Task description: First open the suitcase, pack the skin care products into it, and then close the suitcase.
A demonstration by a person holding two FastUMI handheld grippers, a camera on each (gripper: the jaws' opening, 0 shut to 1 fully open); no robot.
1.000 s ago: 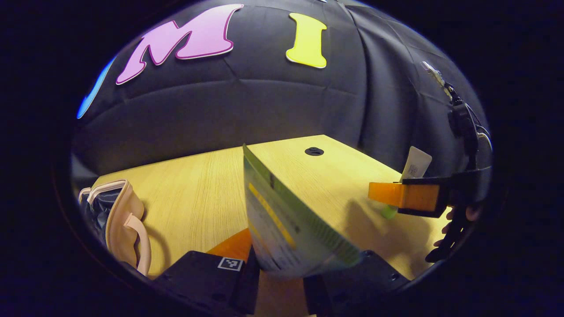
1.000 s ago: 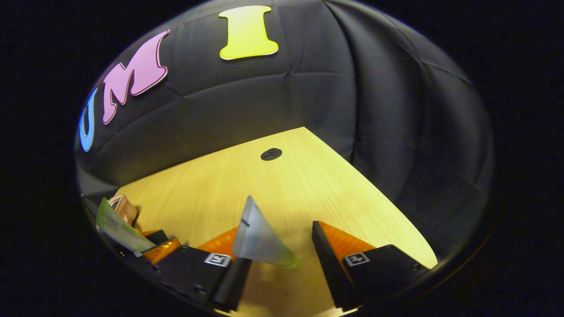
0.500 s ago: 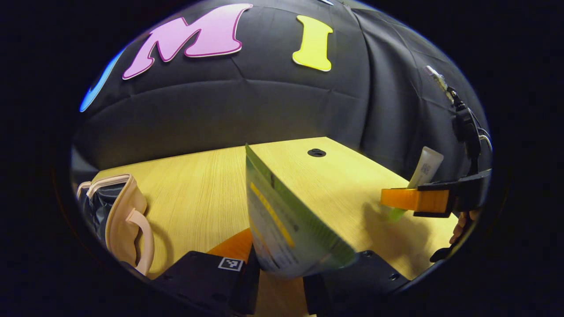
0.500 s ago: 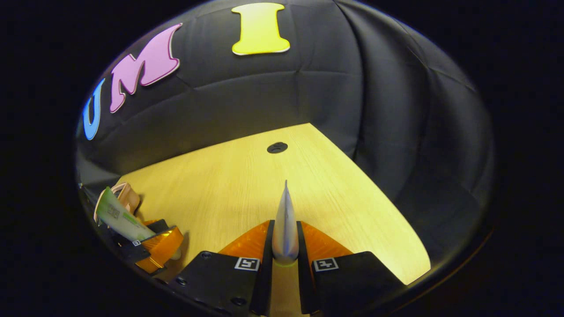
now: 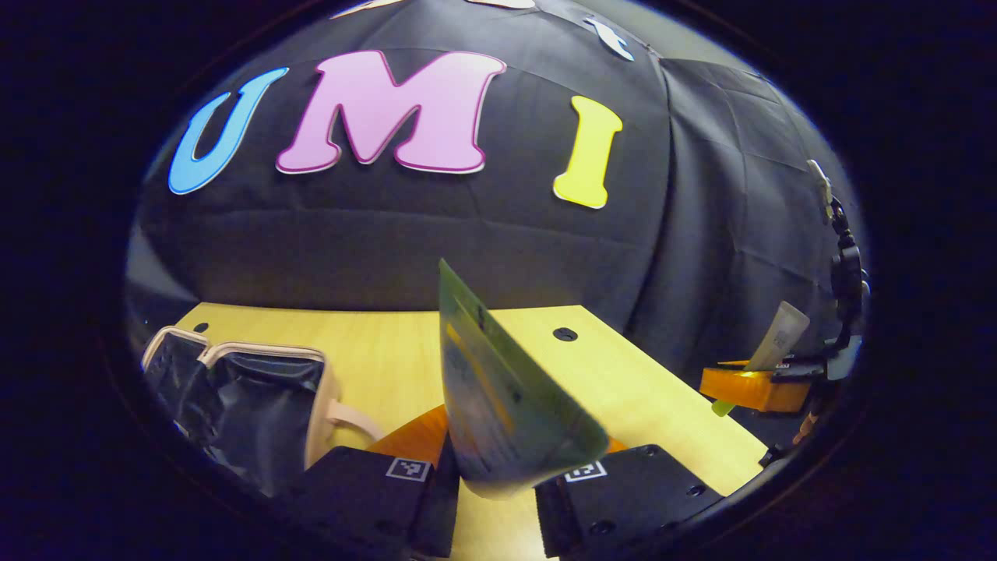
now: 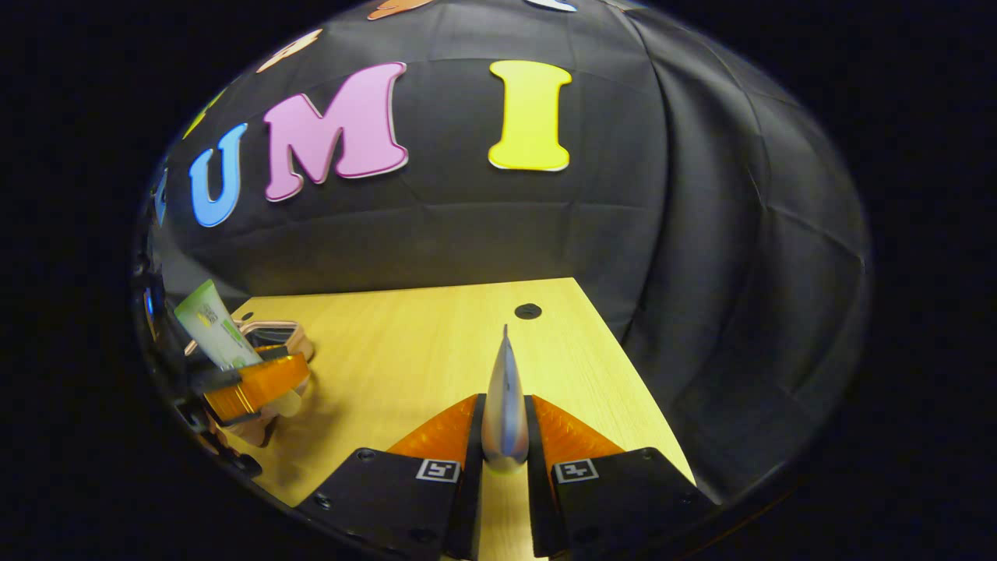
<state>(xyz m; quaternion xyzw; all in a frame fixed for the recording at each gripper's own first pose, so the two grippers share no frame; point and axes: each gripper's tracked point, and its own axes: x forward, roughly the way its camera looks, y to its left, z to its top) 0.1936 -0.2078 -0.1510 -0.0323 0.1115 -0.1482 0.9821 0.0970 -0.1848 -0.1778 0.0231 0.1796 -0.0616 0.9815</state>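
In the left gripper view, the left tongs (image 5: 498,475) sit at six o'clock, closed on a green-and-white tube (image 5: 498,397) of skin care product. The tube rises from between the two fingers toward twelve o'clock, its flat crimped end uppermost, and both fingers press against its lower end. At eight o'clock the suitcase (image 5: 249,405), a small beige-trimmed case with a dark lining, stands open on the light wooden counter (image 5: 389,358), with its handle turned toward the tongs. A round black grommet (image 5: 565,334) is set in the counter at about one o'clock from the tube. At three o'clock, well apart and off the counter's edge, the right tongs (image 5: 752,387) hold a pale slim tube (image 5: 771,347) tilted up toward one o'clock, its green cap at the lower end. Fingertips of a hand (image 5: 806,425) show just under them.

In the right gripper view, the right tongs (image 6: 505,452) at six o'clock are closed tight on the slim tube (image 6: 505,405), seen edge-on and pointing straight to twelve o'clock, with both fingers pressed flat against its sides. The counter (image 6: 405,351) runs ahead to the grommet (image 6: 528,311) at twelve o'clock. At nine o'clock the left tongs (image 6: 253,386) grip the green-and-white tube (image 6: 209,323), which leans toward eleven o'clock. The open suitcase (image 6: 276,335) lies just behind them on the counter.
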